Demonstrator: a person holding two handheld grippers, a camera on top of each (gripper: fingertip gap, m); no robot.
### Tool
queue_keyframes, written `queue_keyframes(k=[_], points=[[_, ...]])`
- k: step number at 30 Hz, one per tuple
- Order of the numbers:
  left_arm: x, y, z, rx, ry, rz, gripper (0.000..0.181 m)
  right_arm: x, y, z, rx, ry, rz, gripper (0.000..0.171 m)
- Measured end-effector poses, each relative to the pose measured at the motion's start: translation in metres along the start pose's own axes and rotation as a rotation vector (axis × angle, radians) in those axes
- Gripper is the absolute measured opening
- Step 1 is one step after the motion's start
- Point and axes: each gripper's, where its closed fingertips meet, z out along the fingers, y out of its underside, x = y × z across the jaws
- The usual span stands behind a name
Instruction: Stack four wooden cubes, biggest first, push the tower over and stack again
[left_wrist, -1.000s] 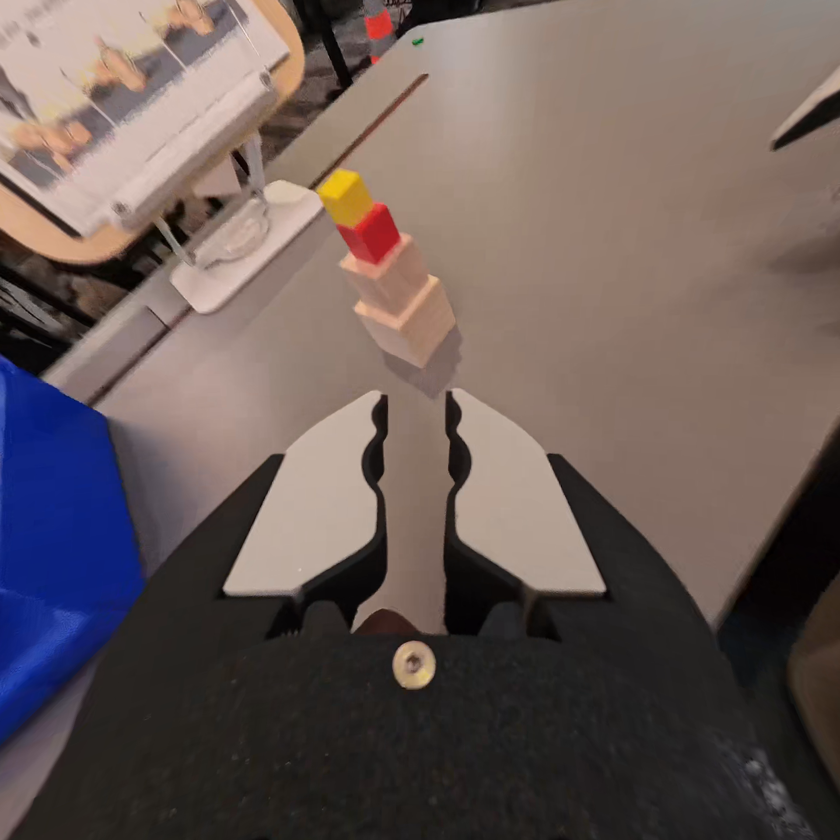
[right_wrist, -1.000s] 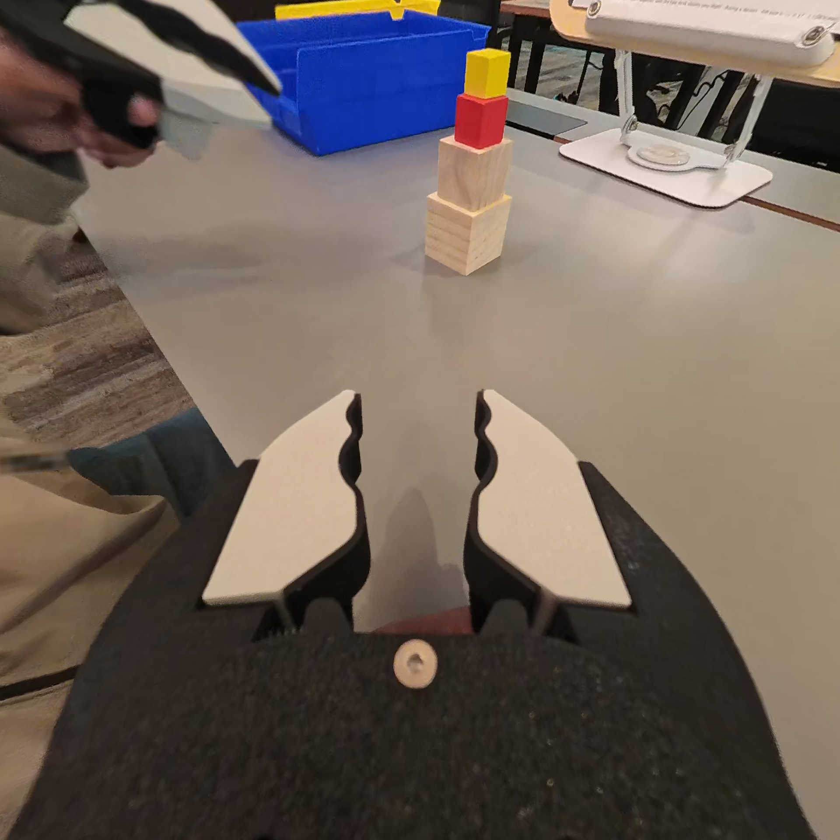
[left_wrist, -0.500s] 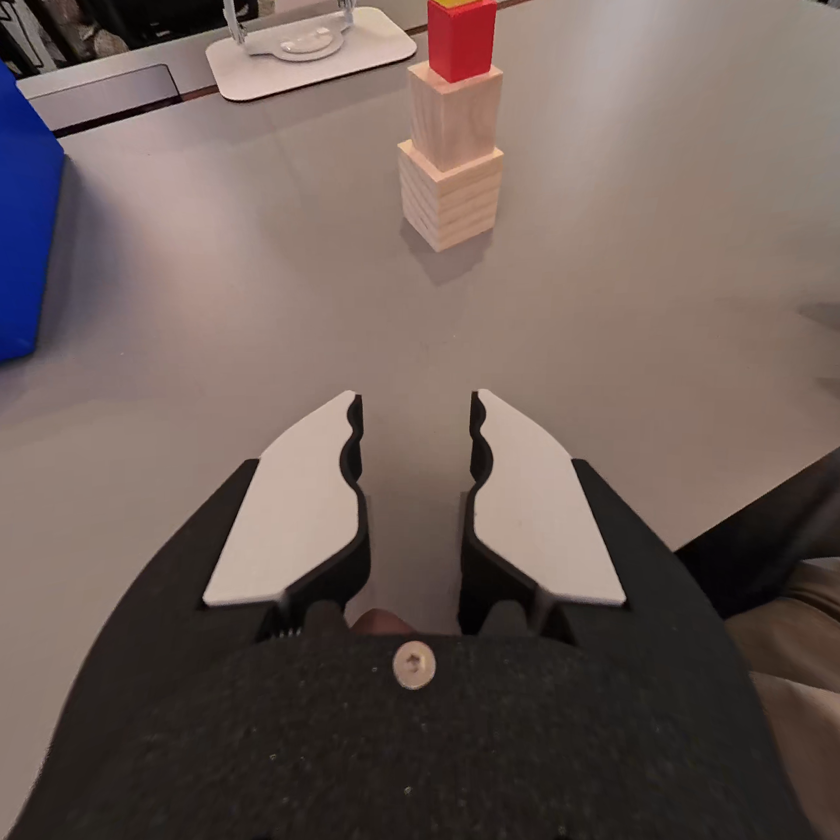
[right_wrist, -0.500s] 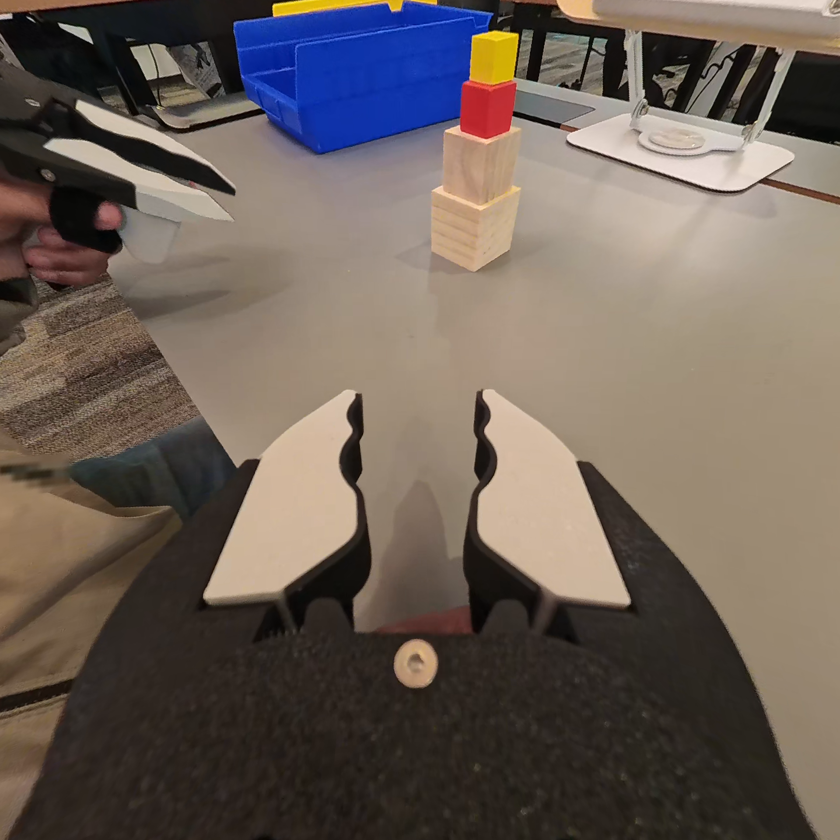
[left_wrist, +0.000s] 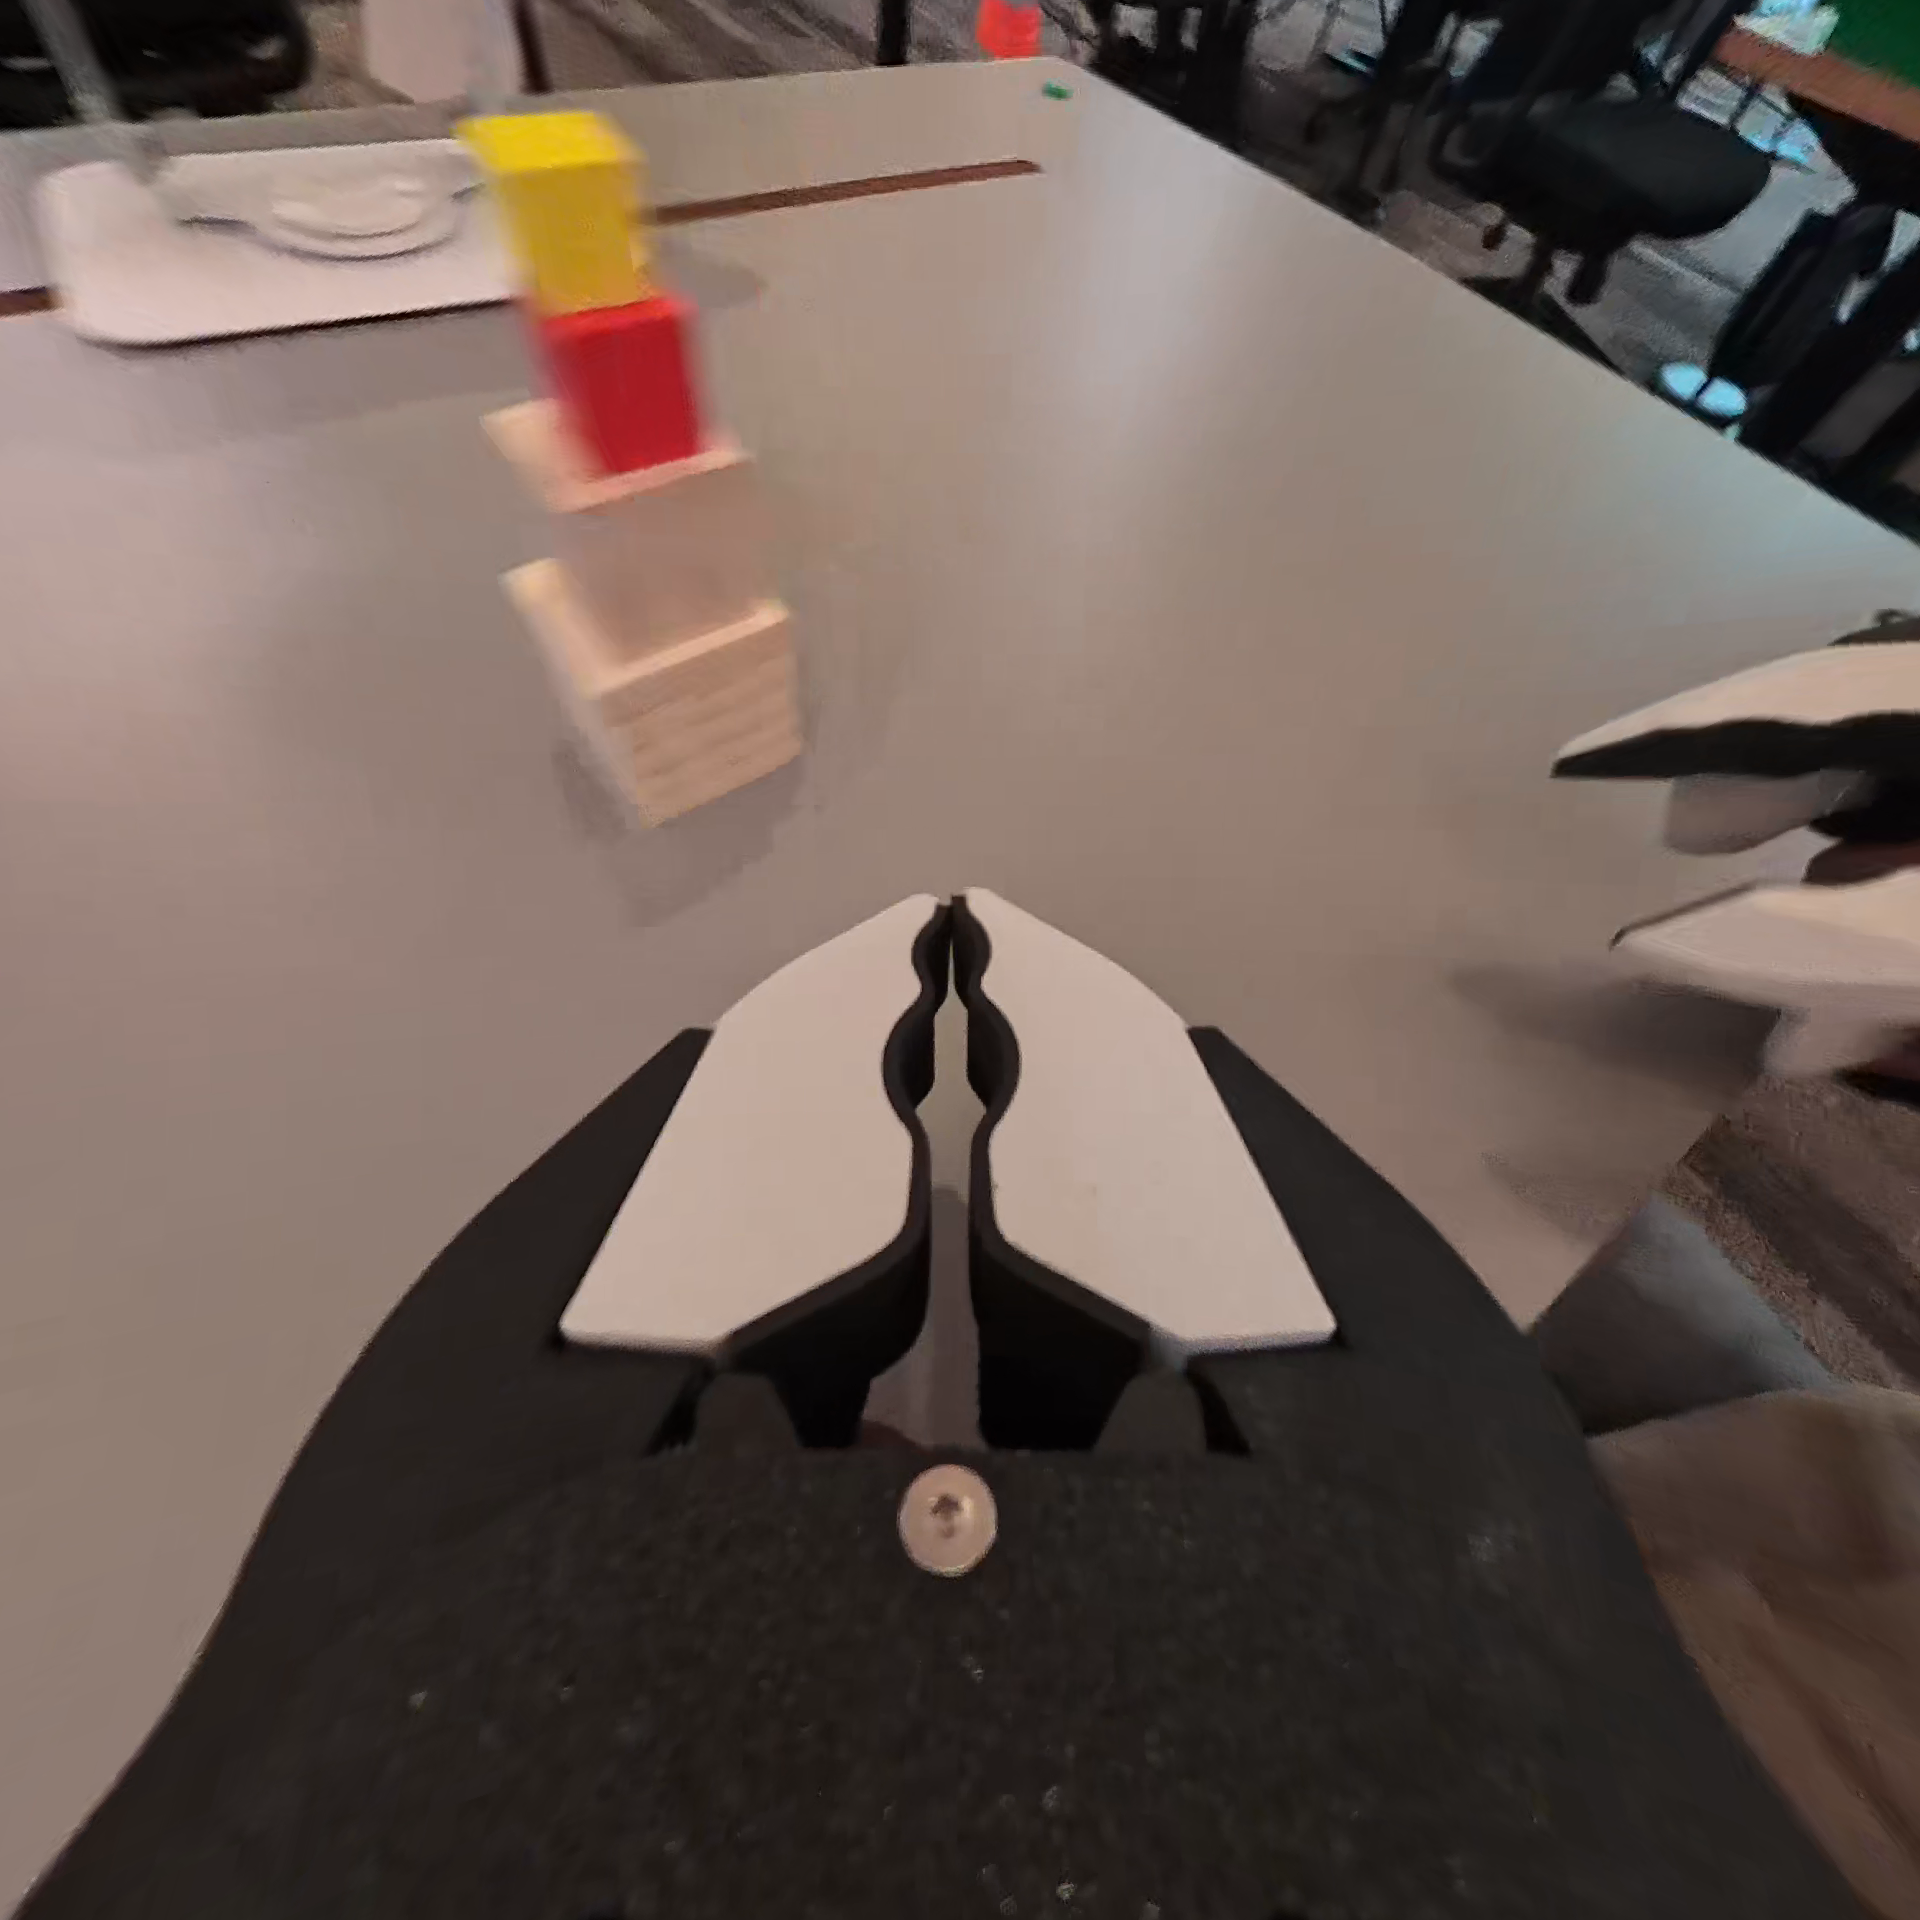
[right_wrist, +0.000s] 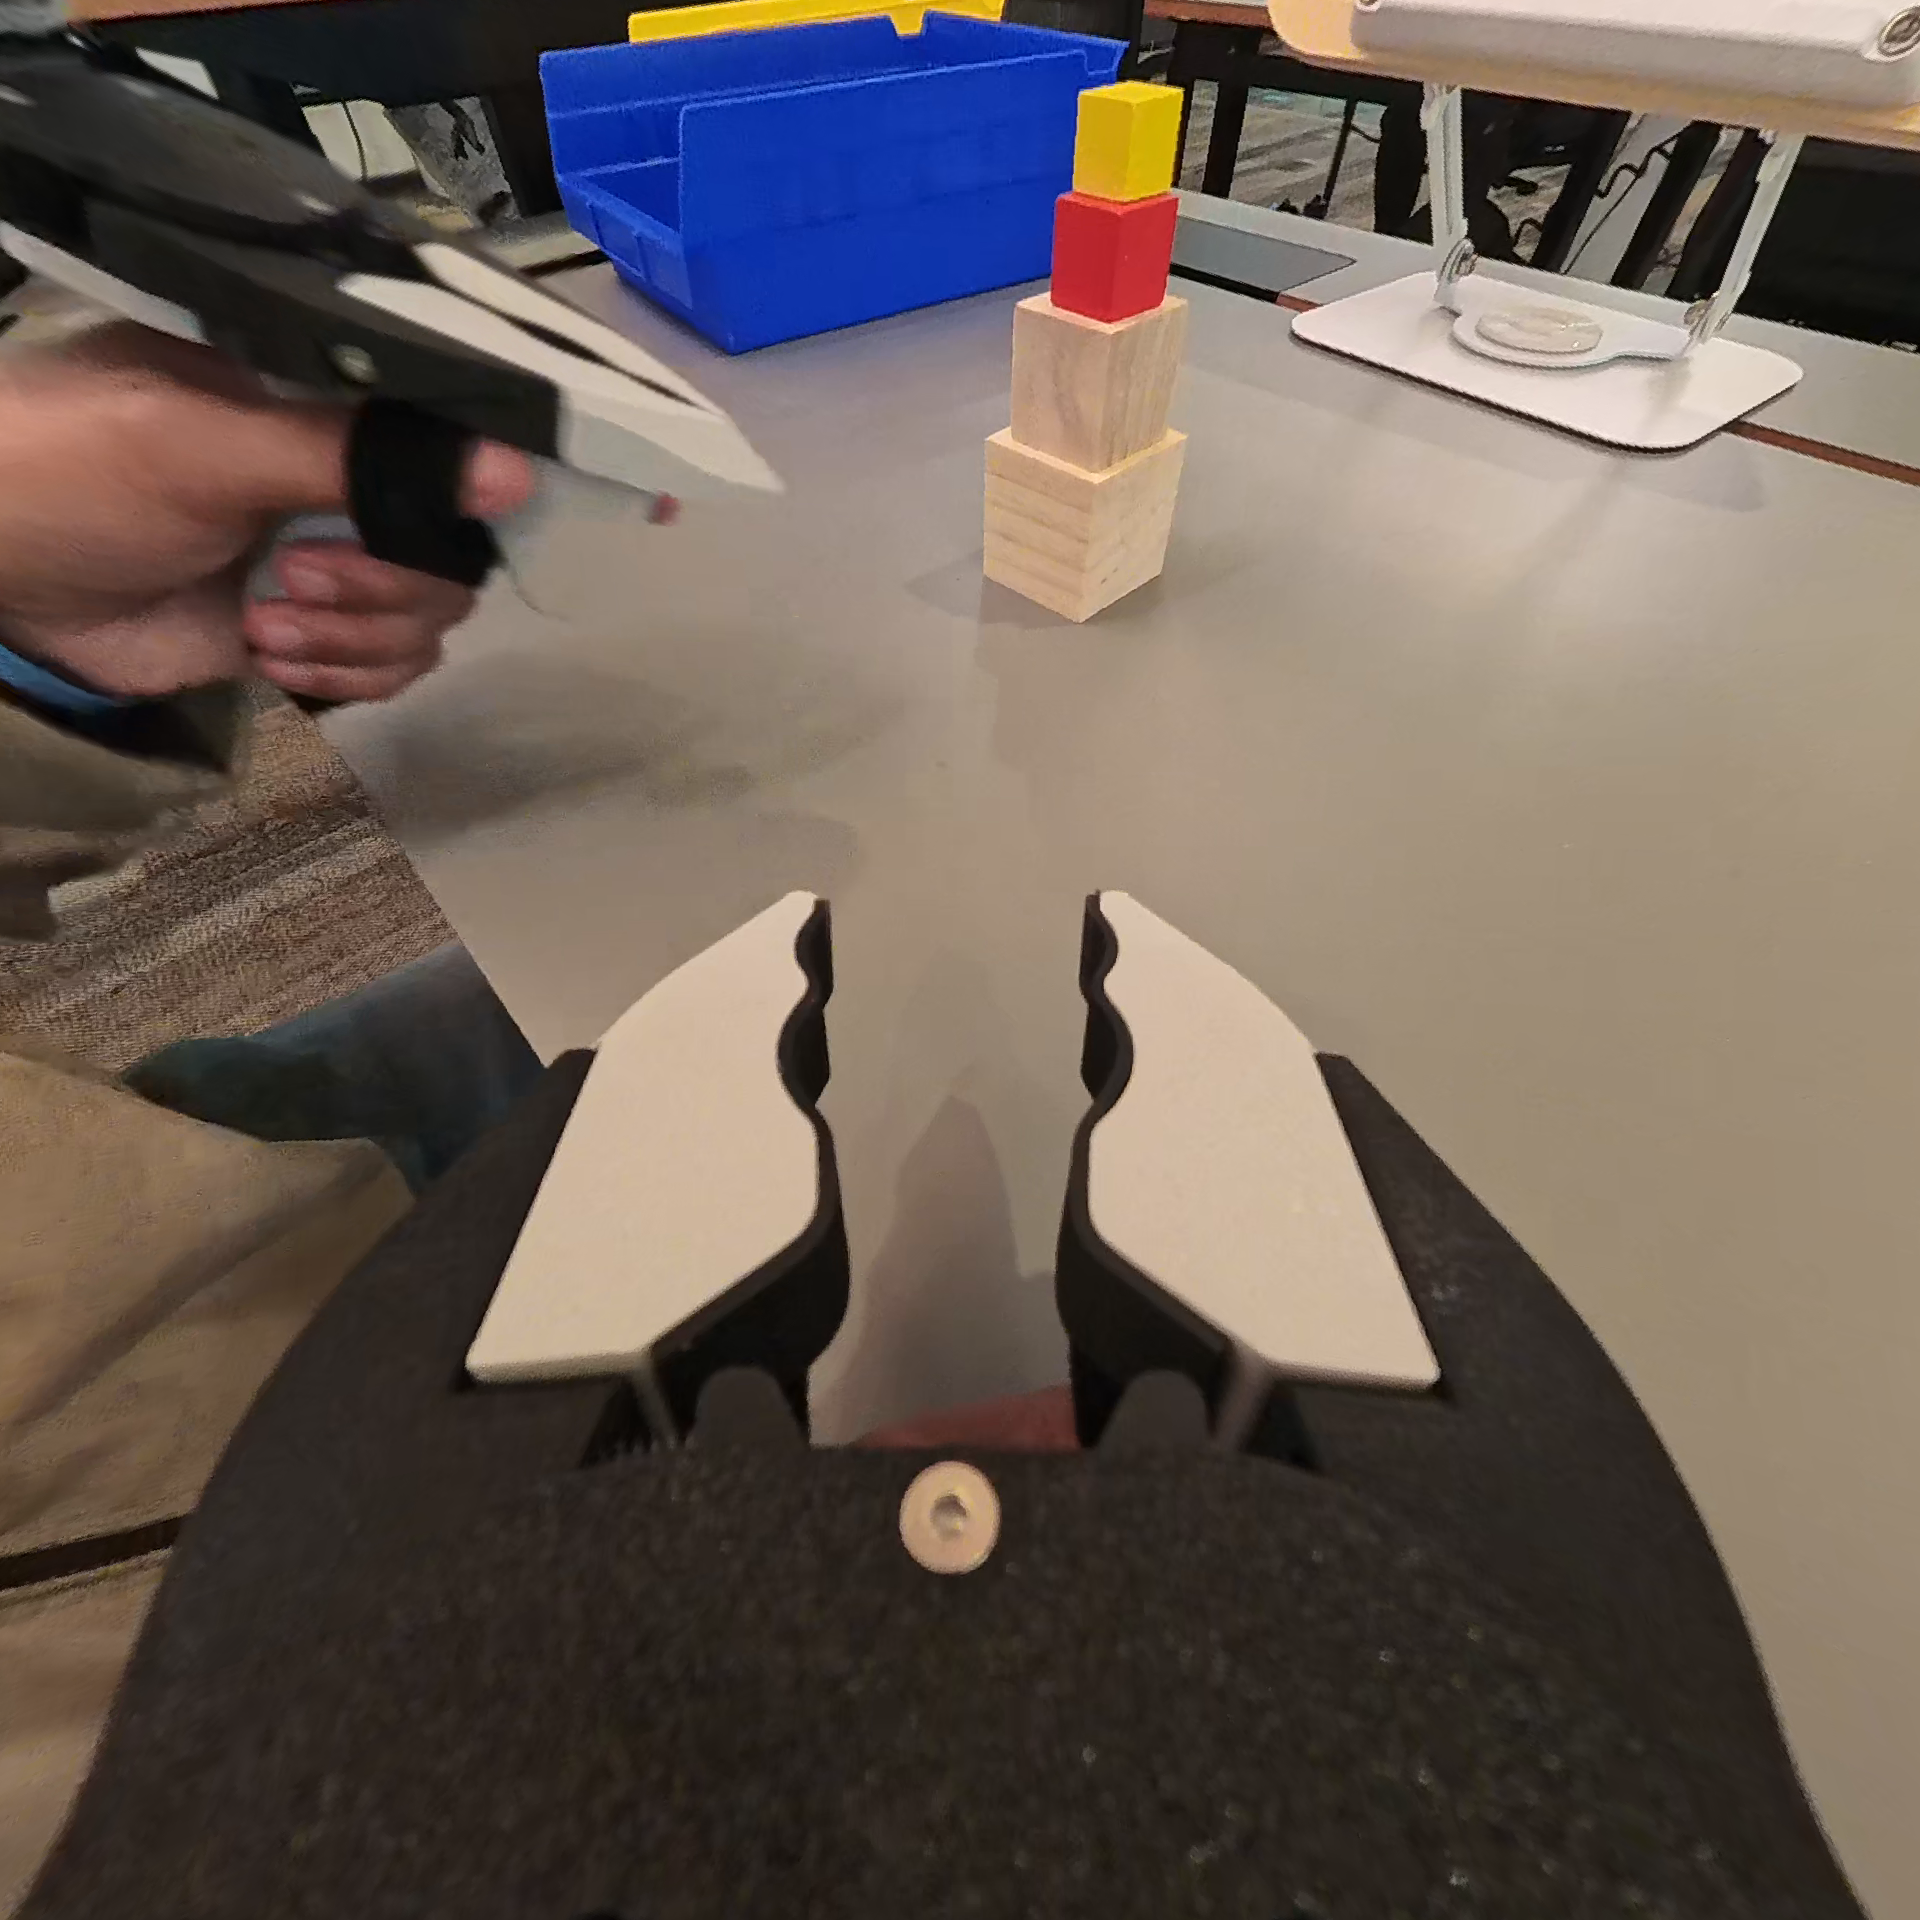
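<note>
A tower of four cubes stands upright on the grey table (right_wrist: 1455, 831): a large pale wooden cube (right_wrist: 1084, 525) at the bottom, a smaller wooden cube (right_wrist: 1099, 379), a red cube (right_wrist: 1112, 255) and a yellow cube (right_wrist: 1127, 140) on top. The left wrist view shows it blurred: large cube (left_wrist: 686, 717), wooden cube (left_wrist: 665, 540), red cube (left_wrist: 623, 379), yellow cube (left_wrist: 566, 208). My left gripper (left_wrist: 951, 904) is shut and empty, just short of the tower's right side; it also shows in the right wrist view (right_wrist: 748, 473). My right gripper (right_wrist: 956, 904) is open and empty, well back from the tower.
A blue bin (right_wrist: 821, 177) stands behind the tower on the left. A white stand base (right_wrist: 1548, 364) sits at the back right and also shows in the left wrist view (left_wrist: 260, 249). The right gripper (left_wrist: 1766, 842) shows at the table edge. A hand (right_wrist: 208, 540) holds the left gripper.
My left gripper has closed from open and swung in toward the tower. The right gripper has stayed open and hardly moved. The tower stands unchanged.
</note>
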Motion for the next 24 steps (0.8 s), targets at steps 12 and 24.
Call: queue_keyframes(k=[12, 24], points=[[0.031, -0.039, 0.132, -0.084, -0.144, -0.005, 0.000, 0.009, -0.002, -0.009, 0.036, -0.023, 0.059, 0.045], [-0.101, -0.013, -0.027, 0.002, -0.376, -0.070, 0.002, -0.004, -0.006, -0.003, 0.017, -0.040, 0.037, 0.043]])
